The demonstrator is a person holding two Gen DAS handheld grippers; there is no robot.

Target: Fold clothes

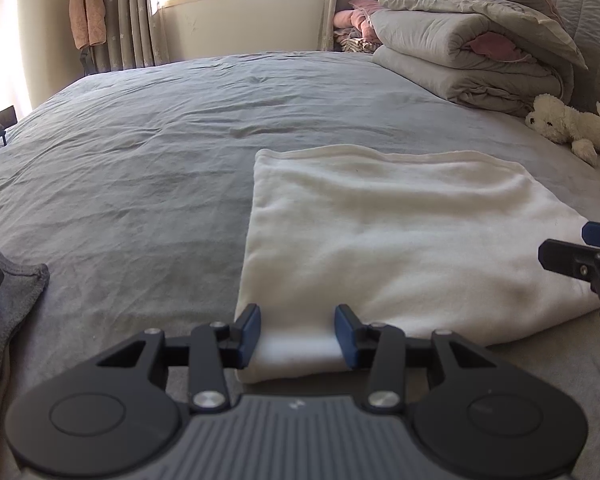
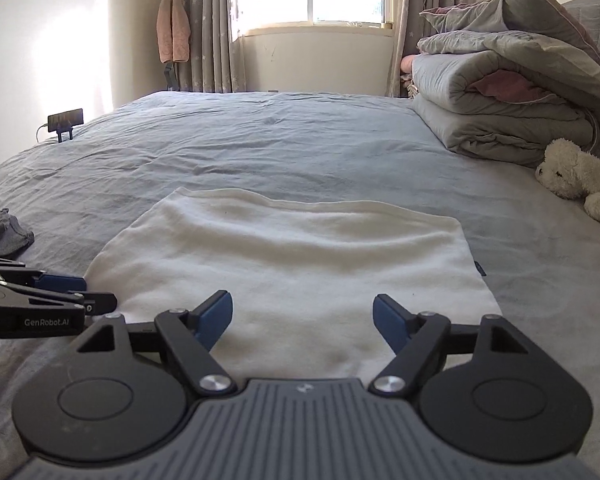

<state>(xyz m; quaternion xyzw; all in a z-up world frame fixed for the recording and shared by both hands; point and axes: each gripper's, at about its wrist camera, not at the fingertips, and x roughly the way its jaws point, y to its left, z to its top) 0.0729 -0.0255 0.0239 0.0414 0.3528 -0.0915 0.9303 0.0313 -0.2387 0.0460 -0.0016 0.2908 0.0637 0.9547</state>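
Observation:
A folded white fleece garment [image 1: 400,240] lies flat on the grey bed sheet [image 1: 140,160]; it also shows in the right wrist view [image 2: 292,272]. My left gripper [image 1: 298,332] is open, its fingers straddling the garment's near left corner, which lies between the pads. My right gripper [image 2: 302,318] is open and empty, just above the garment's near edge. The right gripper also shows at the right edge of the left wrist view [image 1: 580,252]. The left gripper shows at the left of the right wrist view [image 2: 60,292].
A pile of folded grey quilts [image 1: 480,48] sits at the back right, with a white plush toy [image 1: 572,128] beside it. Grey clothing [image 1: 8,292] lies at the left [image 2: 4,232]. A window and curtains stand behind the bed.

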